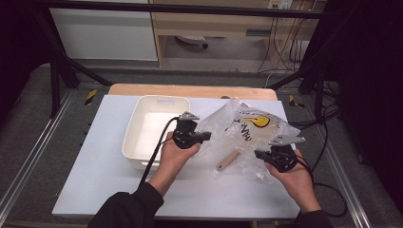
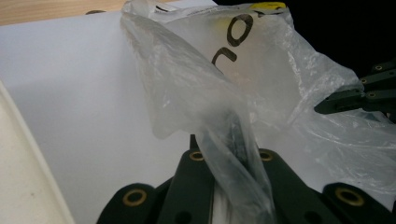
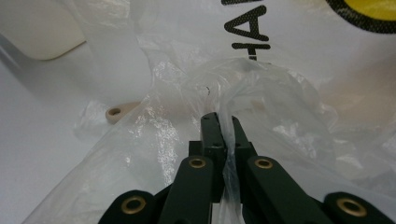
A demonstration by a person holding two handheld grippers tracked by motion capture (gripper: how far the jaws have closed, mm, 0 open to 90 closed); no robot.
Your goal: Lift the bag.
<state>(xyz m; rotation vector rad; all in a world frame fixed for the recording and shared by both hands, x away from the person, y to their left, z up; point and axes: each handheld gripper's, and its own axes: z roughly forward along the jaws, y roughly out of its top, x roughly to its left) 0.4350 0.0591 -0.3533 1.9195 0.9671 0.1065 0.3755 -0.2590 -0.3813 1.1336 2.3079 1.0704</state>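
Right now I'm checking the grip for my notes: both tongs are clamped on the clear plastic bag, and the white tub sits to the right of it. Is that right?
Not quite. Both the left tongs and right tongs do pinch the clear plastic bag, but the high view shows the white tub to the left of the bag, not the right.
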